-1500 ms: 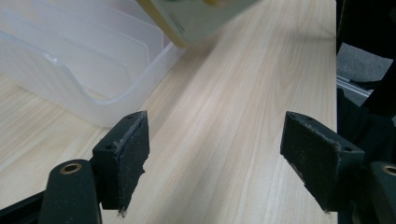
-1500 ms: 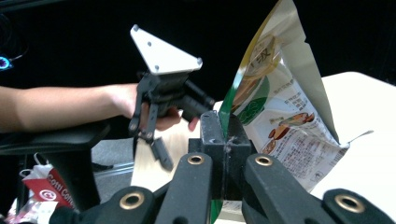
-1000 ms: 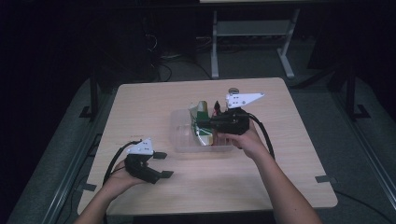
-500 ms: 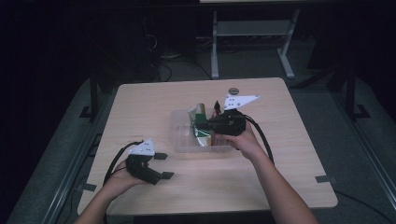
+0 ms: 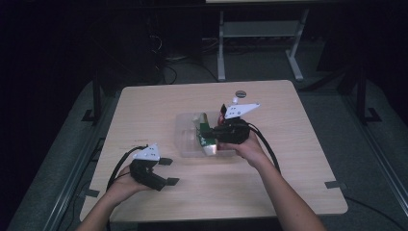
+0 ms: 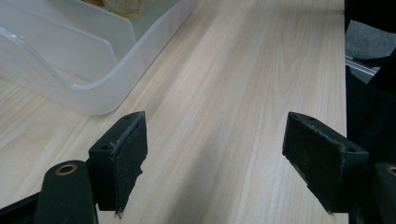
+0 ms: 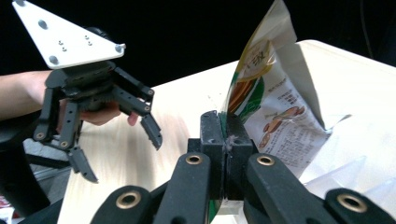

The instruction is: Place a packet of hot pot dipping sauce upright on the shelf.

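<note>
A printed snack bag [image 7: 273,112] with green and orange artwork stands upright between my right gripper's [image 7: 225,140] jaws, which are shut on its lower edge. In the high view the bag [image 5: 203,139] hangs over the clear plastic tray [image 5: 185,147] at the table's middle, with my right gripper [image 5: 210,135] reaching in from the right. My left gripper [image 5: 169,171] rests near the front left of the table, open and holding nothing. Its pads [image 6: 123,154] stand wide apart over bare wood, with the tray's corner [image 6: 93,70] ahead to the left.
A small dark round disc [image 5: 240,93] lies near the table's far edge. The wooden table [image 5: 144,110] has free room on its left and front. The right gripper view also shows my left gripper [image 7: 119,144], open, past the bag. The floor around is dark, with metal stand legs [image 5: 221,53] behind.
My right gripper has shifted slightly left and toward me with the bag held in it. The left gripper has stayed in place, open.
</note>
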Tool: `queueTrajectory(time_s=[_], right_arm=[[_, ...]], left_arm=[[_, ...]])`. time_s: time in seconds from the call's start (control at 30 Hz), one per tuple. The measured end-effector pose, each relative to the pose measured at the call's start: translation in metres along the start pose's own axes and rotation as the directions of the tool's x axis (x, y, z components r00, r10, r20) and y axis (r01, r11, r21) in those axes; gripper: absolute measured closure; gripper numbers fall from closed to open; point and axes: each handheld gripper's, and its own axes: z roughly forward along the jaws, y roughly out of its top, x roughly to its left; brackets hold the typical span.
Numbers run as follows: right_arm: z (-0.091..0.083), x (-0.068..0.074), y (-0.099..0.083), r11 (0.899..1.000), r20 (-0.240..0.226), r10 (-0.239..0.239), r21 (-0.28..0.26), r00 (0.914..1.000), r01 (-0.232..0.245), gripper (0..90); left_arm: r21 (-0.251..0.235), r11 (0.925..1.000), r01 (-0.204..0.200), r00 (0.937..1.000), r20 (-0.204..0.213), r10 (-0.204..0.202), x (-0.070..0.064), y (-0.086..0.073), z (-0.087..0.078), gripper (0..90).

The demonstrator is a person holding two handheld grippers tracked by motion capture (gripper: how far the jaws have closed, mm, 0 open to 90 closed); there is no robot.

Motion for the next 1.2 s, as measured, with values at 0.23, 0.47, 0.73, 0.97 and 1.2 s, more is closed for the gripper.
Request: queueTrajectory(time_s=[0.23,0.47,0.73,0.97,1.2], right_arm=[[-0.003,0.001,0.002,1.0,0.012,0.0,-0.026,0.9999,0.0,74.8],[-0.005,0.004,0.003,1.0,0.043,0.004,-0.01,0.9991,-0.004,57.7],[-0.007,0.009,0.004,1.0,0.064,-0.016,0.008,0.9978,0.016,68.0],[-0.01,0.007,0.004,1.0,0.079,-0.004,0.003,0.9969,0.004,89.3],[-0.011,0.004,0.002,0.999,0.088,0.04,0.011,0.9953,-0.041,55.9]], left_arm=[[0.004,1.0,-0.007,1.0,0.002,0.007,-0.001,0.0,0.001,21.6],[0.004,1.0,-0.007,1.0,0.006,0.007,-0.001,0.0,0.001,21.3],[0.002,1.0,-0.005,1.0,0.007,0.005,-0.001,0.001,0.001,21.1],[0.001,1.0,-0.004,0.9999,0.009,0.004,0.0,0.001,0.001,21.1],[0.003,1.0,-0.006,0.9999,0.012,0.006,-0.001,0.001,0.003,20.9]])
